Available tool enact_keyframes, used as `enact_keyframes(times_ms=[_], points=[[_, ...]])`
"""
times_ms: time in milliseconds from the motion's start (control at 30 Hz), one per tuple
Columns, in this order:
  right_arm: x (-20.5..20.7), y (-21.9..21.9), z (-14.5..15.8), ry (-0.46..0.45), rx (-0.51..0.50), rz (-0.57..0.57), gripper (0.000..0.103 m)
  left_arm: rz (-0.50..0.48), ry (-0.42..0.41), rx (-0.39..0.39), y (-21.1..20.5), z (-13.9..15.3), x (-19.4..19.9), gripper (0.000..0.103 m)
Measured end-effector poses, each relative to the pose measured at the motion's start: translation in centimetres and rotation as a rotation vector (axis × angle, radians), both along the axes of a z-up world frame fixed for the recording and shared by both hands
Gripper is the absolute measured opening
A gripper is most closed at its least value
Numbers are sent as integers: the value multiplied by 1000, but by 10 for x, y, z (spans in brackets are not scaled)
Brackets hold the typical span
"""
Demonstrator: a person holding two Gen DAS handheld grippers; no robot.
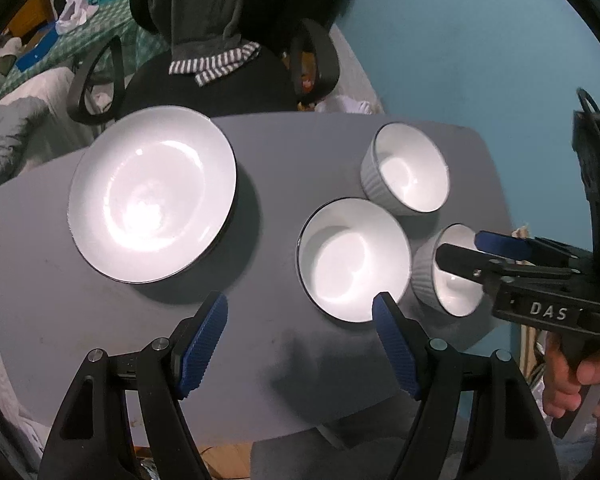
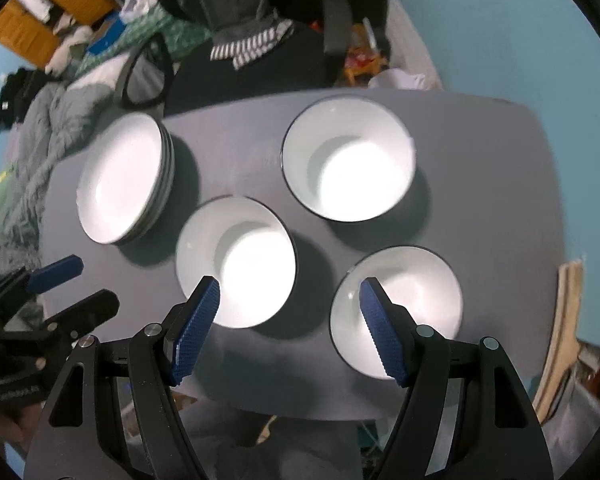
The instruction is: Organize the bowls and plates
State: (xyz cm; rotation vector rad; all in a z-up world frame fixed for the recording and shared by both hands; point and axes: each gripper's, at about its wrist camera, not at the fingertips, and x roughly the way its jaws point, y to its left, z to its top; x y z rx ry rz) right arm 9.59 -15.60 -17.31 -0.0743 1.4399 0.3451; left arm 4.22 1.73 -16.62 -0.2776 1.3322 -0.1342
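Observation:
A stack of white plates (image 1: pixel 152 194) sits on the left of the grey table (image 1: pixel 272 168); it shows in the right wrist view (image 2: pixel 120 180) too. Three white bowls stand on the right: a smooth one (image 1: pixel 354 258) (image 2: pixel 236 260), a far ribbed one (image 1: pixel 406 168) (image 2: pixel 348 158), and a near ribbed one (image 1: pixel 444 280) (image 2: pixel 398 312). My left gripper (image 1: pixel 300 316) is open and empty above the table's near edge, left of the smooth bowl. My right gripper (image 2: pixel 290 300) is open and empty, hovering over the near ribbed bowl; it appears in the left wrist view (image 1: pixel 460 246).
A black office chair (image 1: pixel 204 80) with clothes draped on it stands behind the table. A bed with grey bedding (image 1: pixel 16 132) lies to the left. A teal wall (image 1: pixel 460 40) is behind on the right.

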Motion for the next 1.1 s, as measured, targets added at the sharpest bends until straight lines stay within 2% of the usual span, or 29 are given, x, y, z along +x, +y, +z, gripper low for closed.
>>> enact_keyframes(times_ms=[167,267,467,767,900,967,1100], points=[[10,9,-26,42,-12,68,72,21,26,-3,-7,-24,8,76],[16,11,-34,51,-6,88,72,36,46,-7,-7,-39,13,76],[26,12,-57,127,12,105,68,39,78,11,-12,-62,21,76],[35,14,-77,174,1,113,49,108,133,-6,-12,-84,24,76],[35,19,-84,182,-2,125,40,103,137,-7,-15,-86,26,76],[34,20,-83,155,-30,135,39,95,140,-4,-18,-88,28,76],[34,20,-83,179,-6,137,25,101,155,-15,-20,-92,29,72]])
